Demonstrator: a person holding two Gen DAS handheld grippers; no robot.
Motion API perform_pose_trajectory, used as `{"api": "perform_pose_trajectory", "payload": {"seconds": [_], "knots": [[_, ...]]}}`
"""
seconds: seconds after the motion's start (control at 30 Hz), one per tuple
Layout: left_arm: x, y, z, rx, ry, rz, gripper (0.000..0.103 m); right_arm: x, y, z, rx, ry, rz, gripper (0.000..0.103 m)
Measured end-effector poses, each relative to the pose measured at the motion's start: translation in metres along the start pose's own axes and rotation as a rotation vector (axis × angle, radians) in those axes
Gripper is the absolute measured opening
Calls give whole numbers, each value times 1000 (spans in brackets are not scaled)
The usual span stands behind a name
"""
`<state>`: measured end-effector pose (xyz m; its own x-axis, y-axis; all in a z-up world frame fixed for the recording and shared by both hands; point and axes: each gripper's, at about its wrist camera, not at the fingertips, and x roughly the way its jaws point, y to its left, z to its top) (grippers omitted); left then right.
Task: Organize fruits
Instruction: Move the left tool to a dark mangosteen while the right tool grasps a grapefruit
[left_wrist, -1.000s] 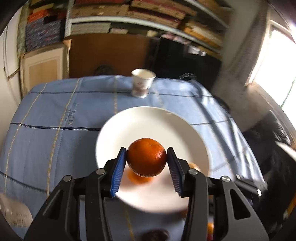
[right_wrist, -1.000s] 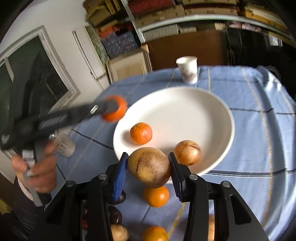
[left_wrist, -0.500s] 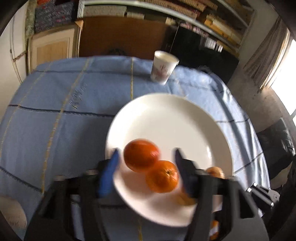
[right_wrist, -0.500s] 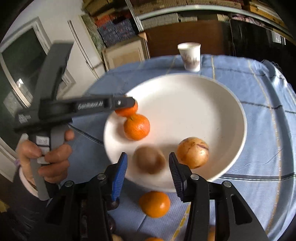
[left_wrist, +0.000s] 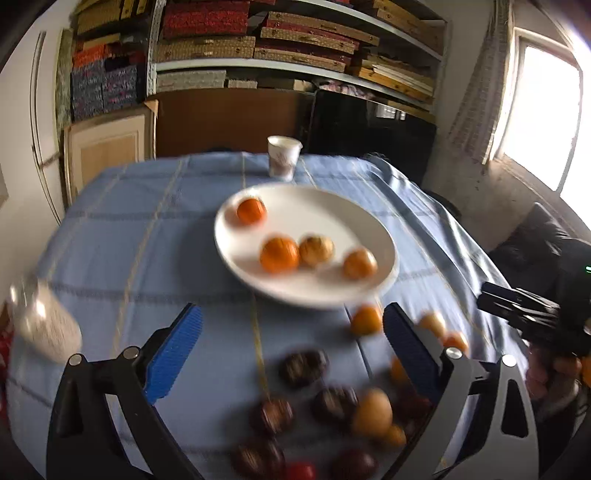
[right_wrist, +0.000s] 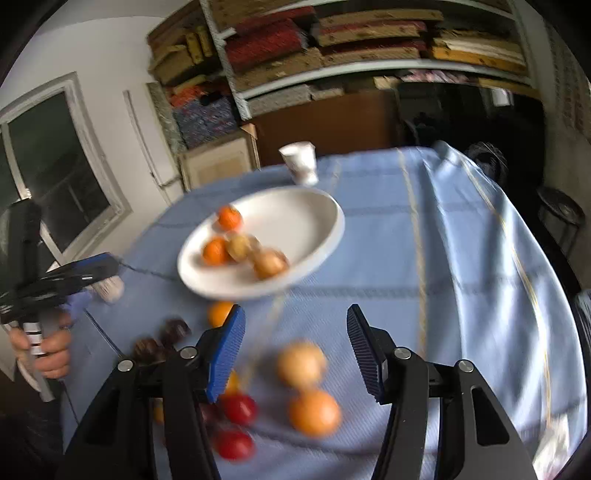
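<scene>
A white plate (left_wrist: 325, 210) (right_wrist: 306, 214) on the blue tablecloth holds two oranges (left_wrist: 279, 254) (right_wrist: 215, 252) and two brownish fruits (left_wrist: 316, 250) (right_wrist: 270, 263). Loose fruit lies in front of the plate: oranges (left_wrist: 365, 320) (right_wrist: 314, 412), dark fruits (left_wrist: 303, 365), red fruits (right_wrist: 239, 408), yellow fruit (right_wrist: 301, 363). My left gripper (left_wrist: 291, 349) is open and empty above the loose fruit. My right gripper (right_wrist: 295, 349) is open and empty above the near fruit. Both views are motion-blurred.
A paper cup (left_wrist: 283, 157) (right_wrist: 301, 167) stands behind the plate. A clear jar (left_wrist: 44, 325) sits at the table's left edge. Shelves of stacked boxes (left_wrist: 258, 40) fill the back wall. A window (left_wrist: 543, 110) is on the right.
Both grippers have let go of their fruit onto the plate, opened wide and pulled back toward the near side of the table.
</scene>
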<state>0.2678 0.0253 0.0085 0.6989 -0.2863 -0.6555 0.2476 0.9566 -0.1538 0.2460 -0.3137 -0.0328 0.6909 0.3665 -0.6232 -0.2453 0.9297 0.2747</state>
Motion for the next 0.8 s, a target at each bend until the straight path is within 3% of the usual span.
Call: {"api": "perform_pose_trajectory", "payload": {"seconds": [0.2,0.33,0.5,0.8], "knots": [[-9,5,-59,-23,32,-27,96,9,7,-26,-55,64,-15,58],[-8,10,-76,-47,69,-32,96,17,17,-33,-94,106,-47,58],[-10,6,-79,-31,67,-43,96,25,20,-39,-116,146,-57,53],[-10,-2,-79,1,69,-48,96,27,21,-40,-136,143,-103,51]]}}
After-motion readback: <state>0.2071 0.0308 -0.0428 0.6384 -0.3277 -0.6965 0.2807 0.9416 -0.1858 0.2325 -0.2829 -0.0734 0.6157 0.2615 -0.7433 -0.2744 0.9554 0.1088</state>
